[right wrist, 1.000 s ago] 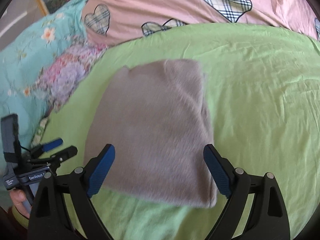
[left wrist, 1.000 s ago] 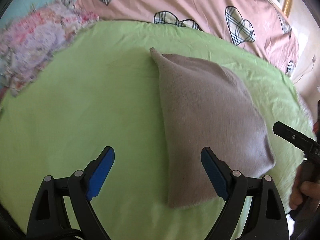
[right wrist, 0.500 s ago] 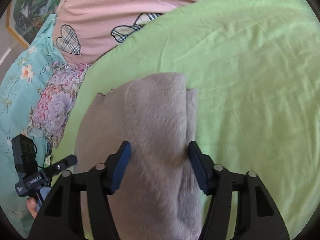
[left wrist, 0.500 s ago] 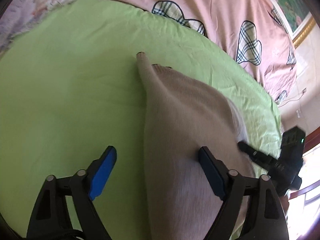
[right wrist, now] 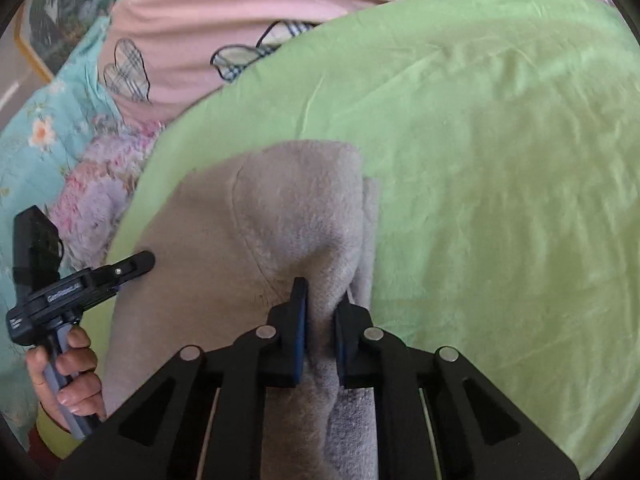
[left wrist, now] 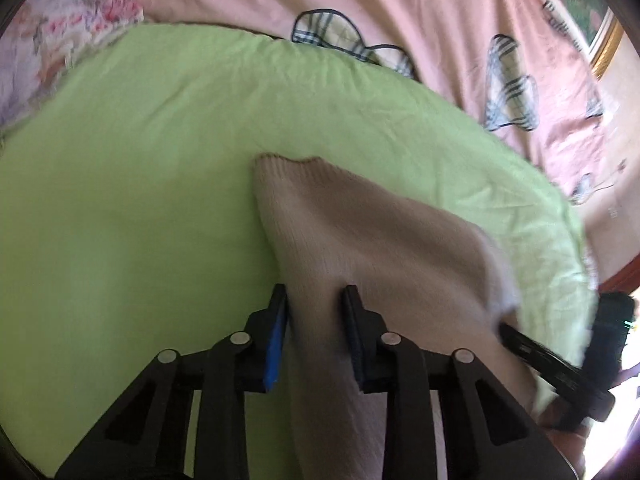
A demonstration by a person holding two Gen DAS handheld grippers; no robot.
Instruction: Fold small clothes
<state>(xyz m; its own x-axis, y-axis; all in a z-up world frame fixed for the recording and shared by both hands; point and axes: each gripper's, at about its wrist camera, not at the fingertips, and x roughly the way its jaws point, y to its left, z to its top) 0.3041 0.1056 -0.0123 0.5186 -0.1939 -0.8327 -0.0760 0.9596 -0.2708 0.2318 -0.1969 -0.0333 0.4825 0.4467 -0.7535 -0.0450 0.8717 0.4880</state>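
A folded beige-grey knit garment lies on the green sheet. My left gripper is shut on the garment's near left edge, with the cloth bunched between its blue-padded fingers. In the right wrist view my right gripper is shut on the near right edge of the same garment, whose fuzzy side shows. The left gripper also shows at the left of the right wrist view, held by a hand. The right gripper shows at the right edge of the left wrist view, its fingertips hidden by cloth.
A pink quilt with plaid hearts lies beyond the green sheet. A floral and teal bedcover lies to the left. The green sheet stretches to the right. A framed picture hangs at the far right.
Both grippers went from wide open to shut on the garment's near edge. The near edge is now gathered and raised between the fingers.
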